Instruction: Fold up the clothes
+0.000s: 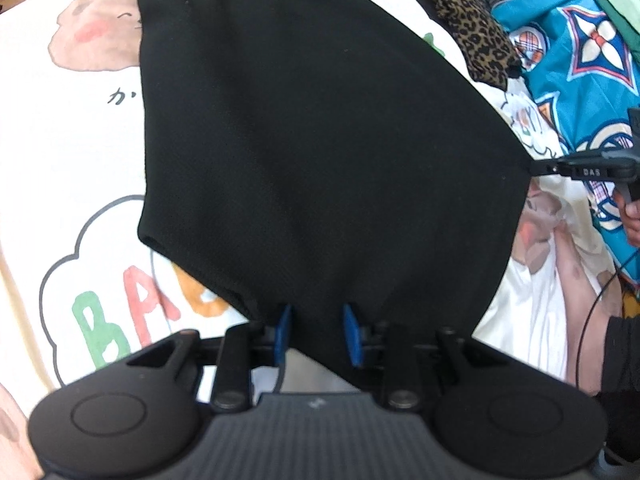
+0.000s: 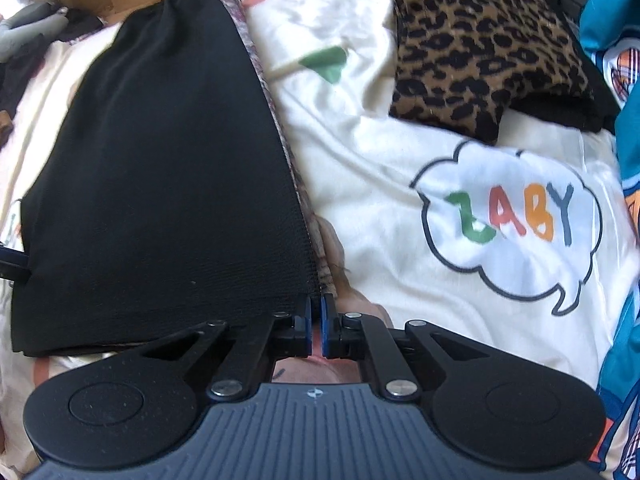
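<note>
Bright daylight all over; the white sheet (image 2: 360, 152) glares a bit; edges bend round; the far parts look blurry.

1. Beyond our left gripper's fingers (image 1: 284, 330), the black garment (image 1: 312, 140) hides most of the printed sheet (image 1: 80, 160); its lettering is cut short.
2. Our right gripper (image 2: 316, 322) covers the garment's near corner.
3. Ahead and right of the fingers, the leopard-print cloth (image 2: 480, 40) runs off the top edge.
</note>
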Tool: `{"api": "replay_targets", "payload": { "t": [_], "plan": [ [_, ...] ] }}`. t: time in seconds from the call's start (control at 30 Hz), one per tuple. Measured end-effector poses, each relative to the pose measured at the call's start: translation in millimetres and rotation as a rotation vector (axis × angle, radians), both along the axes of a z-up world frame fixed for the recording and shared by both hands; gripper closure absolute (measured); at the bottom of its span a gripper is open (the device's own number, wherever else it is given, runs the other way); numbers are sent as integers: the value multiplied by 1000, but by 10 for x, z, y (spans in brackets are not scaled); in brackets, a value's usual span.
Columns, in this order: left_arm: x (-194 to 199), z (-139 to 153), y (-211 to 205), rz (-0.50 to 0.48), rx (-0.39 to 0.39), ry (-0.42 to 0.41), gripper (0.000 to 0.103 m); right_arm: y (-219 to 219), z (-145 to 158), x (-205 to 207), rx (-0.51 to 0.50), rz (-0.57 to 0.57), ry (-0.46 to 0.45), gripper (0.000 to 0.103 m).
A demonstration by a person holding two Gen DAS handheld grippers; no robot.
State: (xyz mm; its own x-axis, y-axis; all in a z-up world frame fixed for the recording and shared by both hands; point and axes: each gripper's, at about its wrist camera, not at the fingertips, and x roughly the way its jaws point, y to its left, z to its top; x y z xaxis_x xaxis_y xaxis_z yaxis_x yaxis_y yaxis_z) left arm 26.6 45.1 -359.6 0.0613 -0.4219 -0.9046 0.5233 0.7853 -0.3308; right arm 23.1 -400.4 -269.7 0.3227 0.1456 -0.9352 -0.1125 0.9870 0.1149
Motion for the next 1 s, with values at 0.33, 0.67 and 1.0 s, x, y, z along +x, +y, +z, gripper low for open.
{"api": "replay_targets", "payload": {
  "t": [0.33,0.67,1.0],
  "plan": [
    [-47,122,146,7,-26,52,73,-28,67,1,12,-36,-18,89],
    [-70,92,436,101,-113,220,73,-78,-42,125,75,-66,-22,65],
    [-138,-270,462,174,-163,396,72,-87,-200,192,111,-59,9,88]
  ]
}}
